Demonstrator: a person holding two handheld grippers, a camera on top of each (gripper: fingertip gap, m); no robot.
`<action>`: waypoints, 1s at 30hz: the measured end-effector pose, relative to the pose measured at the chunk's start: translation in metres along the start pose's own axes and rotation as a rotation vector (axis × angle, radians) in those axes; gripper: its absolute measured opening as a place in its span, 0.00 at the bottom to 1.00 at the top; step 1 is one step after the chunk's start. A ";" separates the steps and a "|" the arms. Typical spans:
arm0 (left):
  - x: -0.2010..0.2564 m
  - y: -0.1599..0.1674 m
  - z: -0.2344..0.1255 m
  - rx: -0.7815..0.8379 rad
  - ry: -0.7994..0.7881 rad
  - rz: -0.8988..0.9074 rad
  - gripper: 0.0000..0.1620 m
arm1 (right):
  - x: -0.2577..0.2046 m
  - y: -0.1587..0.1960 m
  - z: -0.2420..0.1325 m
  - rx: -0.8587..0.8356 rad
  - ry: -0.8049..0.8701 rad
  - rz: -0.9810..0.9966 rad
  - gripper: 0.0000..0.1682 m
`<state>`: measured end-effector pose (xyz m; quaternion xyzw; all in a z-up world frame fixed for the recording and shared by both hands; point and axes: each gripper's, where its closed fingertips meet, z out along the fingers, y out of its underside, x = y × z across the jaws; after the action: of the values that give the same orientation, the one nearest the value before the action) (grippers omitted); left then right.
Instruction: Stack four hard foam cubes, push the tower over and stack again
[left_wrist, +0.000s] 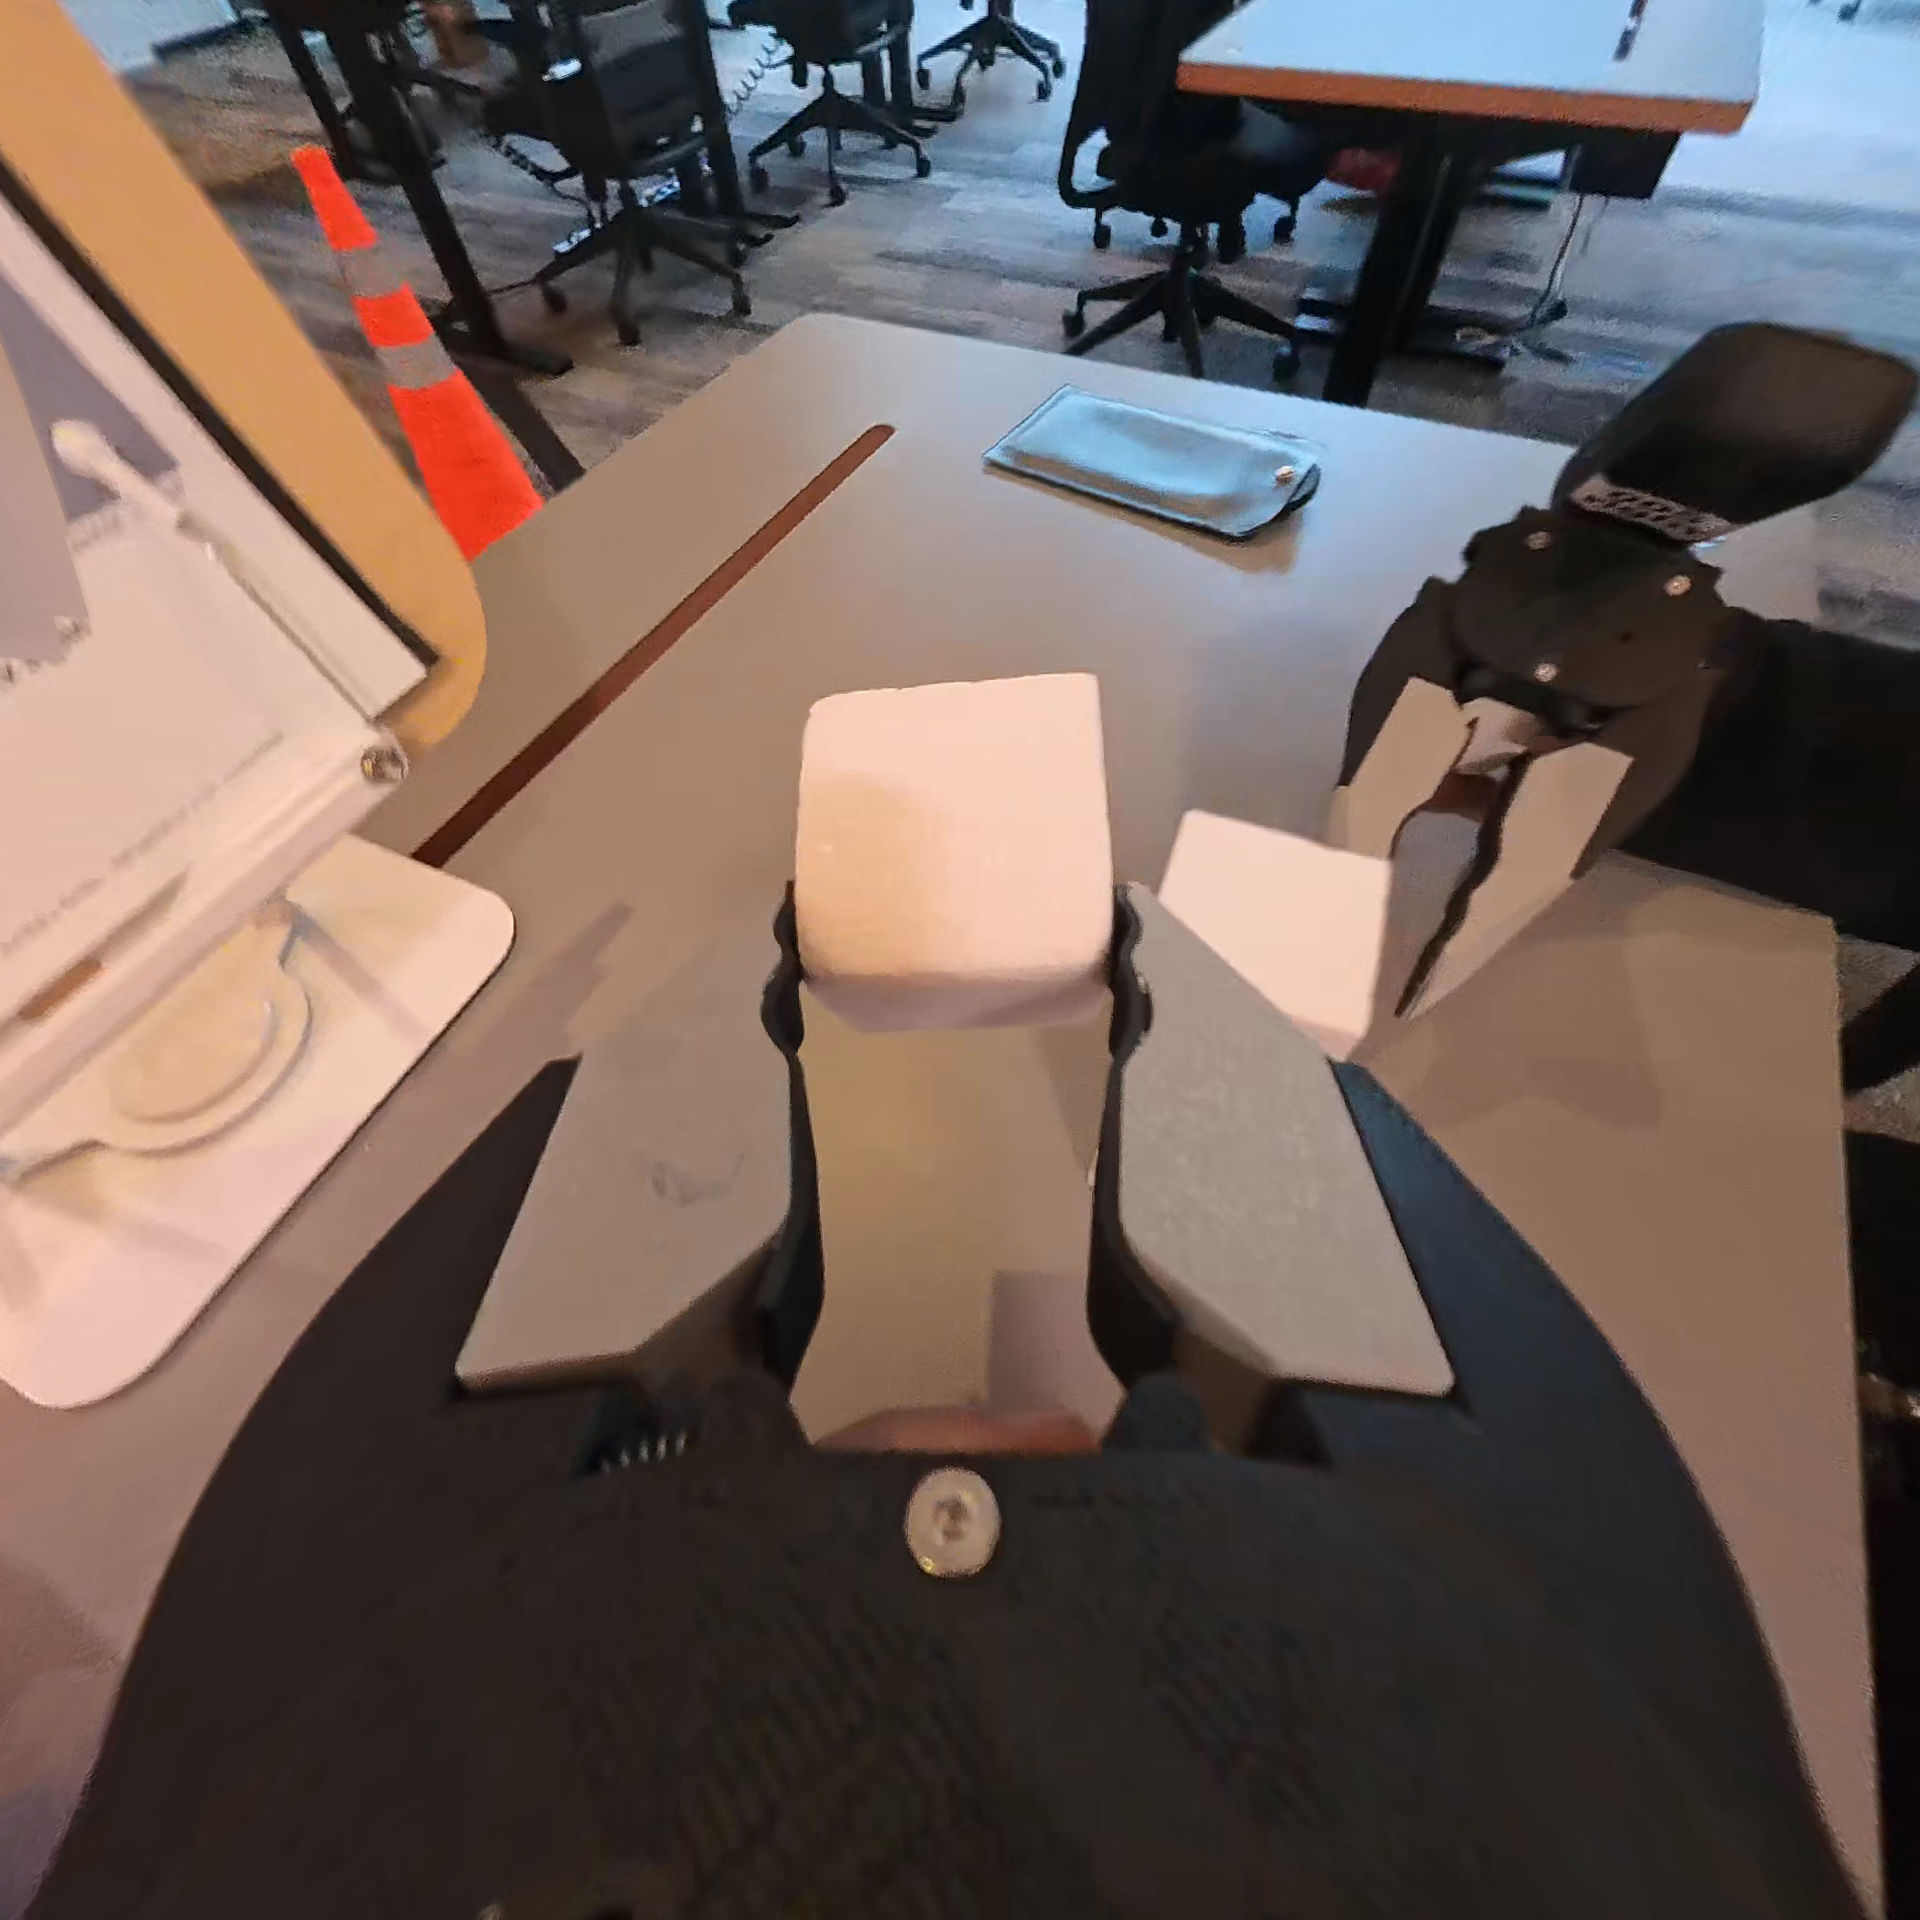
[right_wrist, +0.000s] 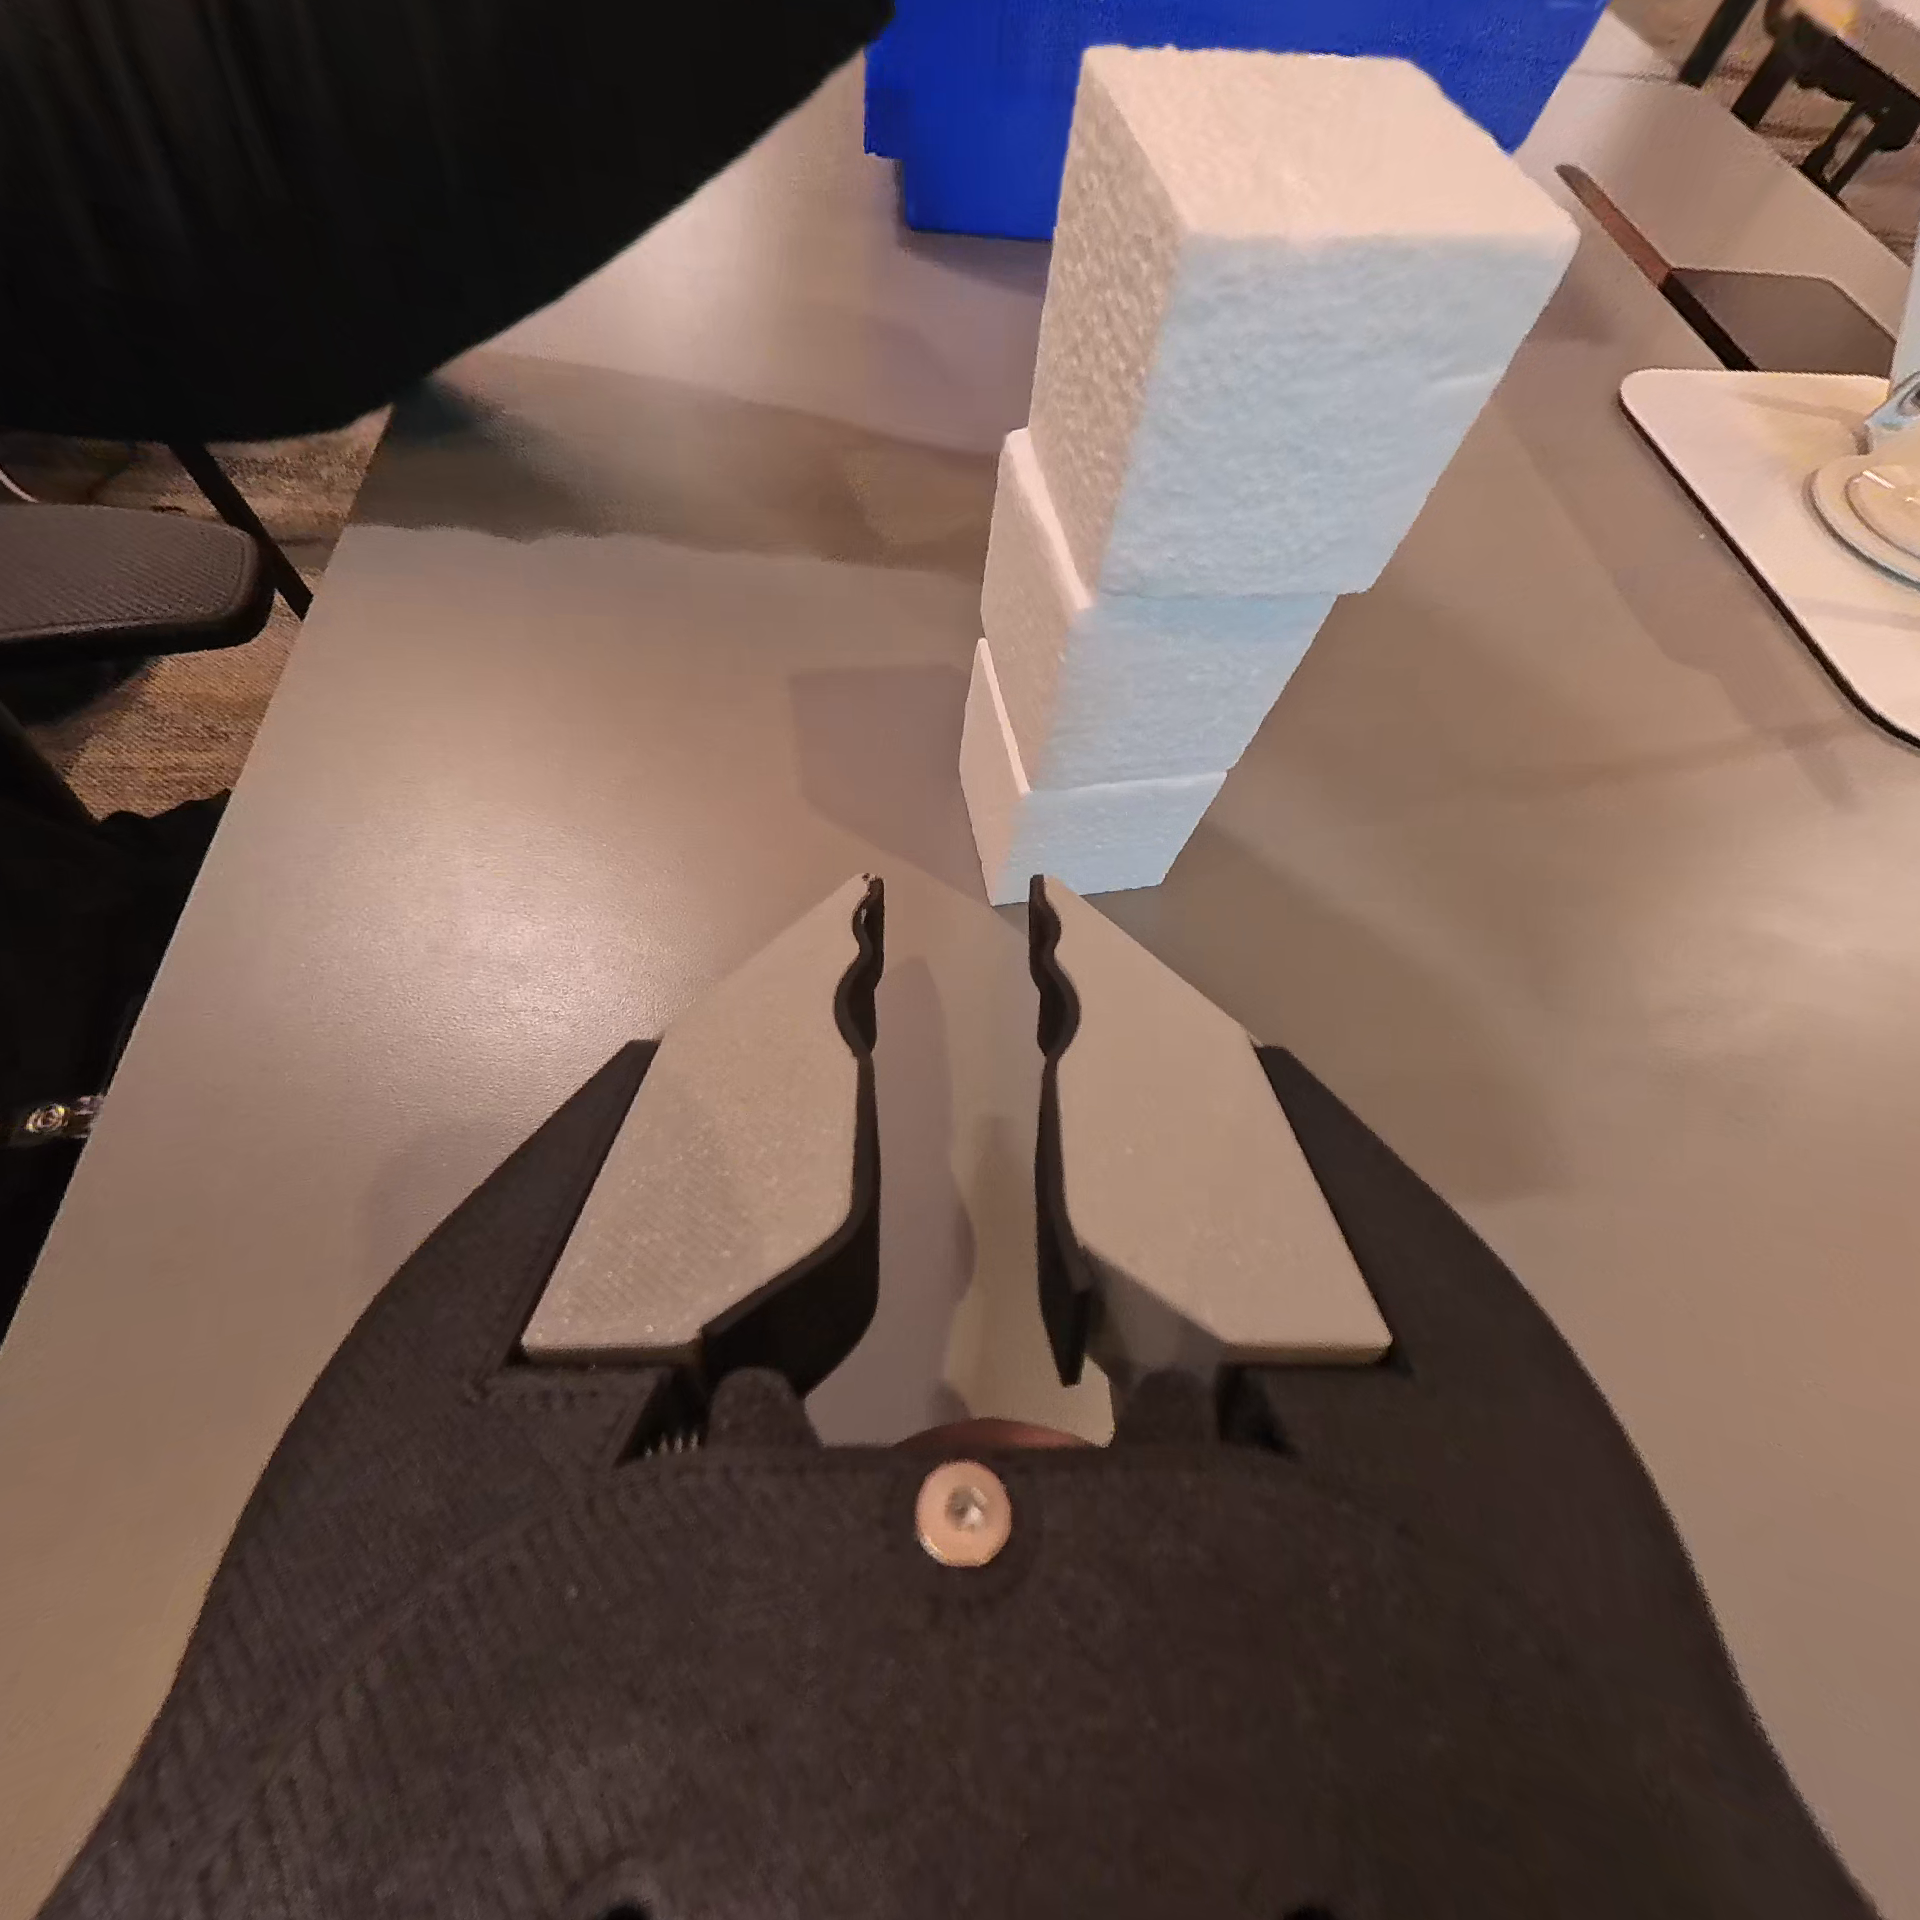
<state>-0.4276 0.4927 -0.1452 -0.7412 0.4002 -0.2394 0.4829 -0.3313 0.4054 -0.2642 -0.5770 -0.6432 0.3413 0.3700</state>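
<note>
My left gripper (left_wrist: 956, 935) is shut on a white foam cube (left_wrist: 945, 821) and holds it above the grey table (left_wrist: 935, 582). Just to its right is another white cube (left_wrist: 1273, 930), the top of the tower. In the right wrist view the tower stands as three stacked white cubes: top (right_wrist: 1278, 343), middle (right_wrist: 1153, 665), bottom (right_wrist: 1081, 831), each slightly offset. My right gripper (right_wrist: 956, 894) is open and empty, low over the table, with its tips just left of the bottom cube. It also shows in the left wrist view (left_wrist: 1455, 883), right of the tower.
A white stand base (left_wrist: 208, 1091) sits at the table's left, also in the right wrist view (right_wrist: 1787, 520). A blue box (right_wrist: 987, 125) stands behind the tower. A grey pouch (left_wrist: 1153, 462) lies at the far side. An orange cone (left_wrist: 416, 364) and office chairs stand beyond the table.
</note>
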 end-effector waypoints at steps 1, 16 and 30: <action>0.005 -0.007 -0.001 -0.008 0.009 0.025 0.35 | -0.001 -0.001 0.000 0.000 0.001 -0.006 0.15; 0.066 -0.016 0.006 -0.177 0.242 0.143 0.35 | -0.006 -0.007 -0.002 0.014 -0.004 -0.031 0.15; 0.074 -0.003 0.013 -0.247 0.281 0.197 0.35 | -0.006 -0.006 -0.002 0.010 -0.006 -0.035 0.15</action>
<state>-0.3754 0.4388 -0.1504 -0.7113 0.5606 -0.2413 0.3487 -0.3325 0.3985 -0.2582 -0.5629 -0.6525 0.3398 0.3767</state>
